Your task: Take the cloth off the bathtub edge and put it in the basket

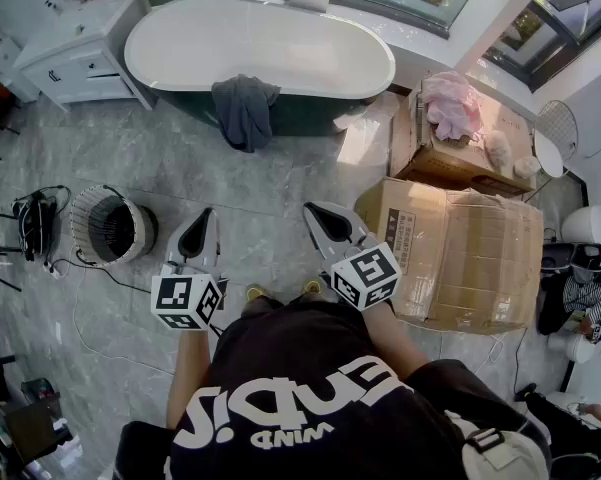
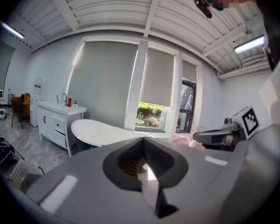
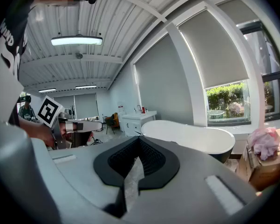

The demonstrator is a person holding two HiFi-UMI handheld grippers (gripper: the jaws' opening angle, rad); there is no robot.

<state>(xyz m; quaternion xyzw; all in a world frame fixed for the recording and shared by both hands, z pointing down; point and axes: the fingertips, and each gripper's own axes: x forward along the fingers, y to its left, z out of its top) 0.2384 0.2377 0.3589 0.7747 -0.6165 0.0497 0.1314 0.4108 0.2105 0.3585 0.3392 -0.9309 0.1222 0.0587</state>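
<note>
A gray cloth [image 1: 245,110] is being supported on the near edge of the white bathtub [image 1: 280,48], with most of it hanging down the tub's dark outer side. A round basket [image 1: 81,230] is being shown upright on the tiled floor [image 1: 180,168], to the left of the tub and well apart from the cloth. The left gripper [image 1: 202,218] and the right gripper [image 1: 315,211] are being held side by side in front of the person, above the floor, with their tips pointed toward the bathtub. The jaws of both grippers are being held clenched together, with nothing being grasped between them. Neither gripper is touching the cloth; the basket is near the left gripper, on its left side.
</note>
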